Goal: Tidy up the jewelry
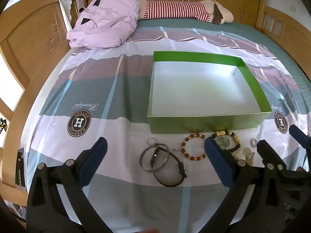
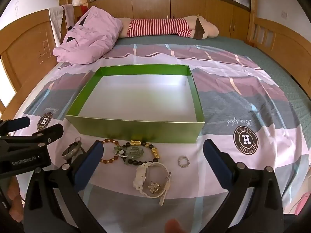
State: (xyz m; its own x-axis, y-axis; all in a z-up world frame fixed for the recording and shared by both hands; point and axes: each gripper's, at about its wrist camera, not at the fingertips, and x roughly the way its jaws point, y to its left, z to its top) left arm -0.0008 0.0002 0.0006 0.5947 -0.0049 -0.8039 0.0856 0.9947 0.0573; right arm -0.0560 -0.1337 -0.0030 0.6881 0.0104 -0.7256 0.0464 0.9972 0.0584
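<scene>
Shallow cardboard box, metallic green on its walls and white on its floor, on a bed sheet patterned in broad lilac, mauve and grey bands with thin pale-blue and peach stripes and round brown-and-white "H" emblems. Before it: amber-brown bead bracelet, black-and-gold bead bracelet, white wristwatch, grey metal bangle, black strap watch. Behind: crumpled pink-lilac quilt and beige-and-brown plush toy in red-and-white stripes.

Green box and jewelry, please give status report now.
Left gripper open, right gripper open, both empty. Green cardboard box empty on bed. Bracelets, white watch, small silver ring lying before box. Nothing blocking.
</scene>
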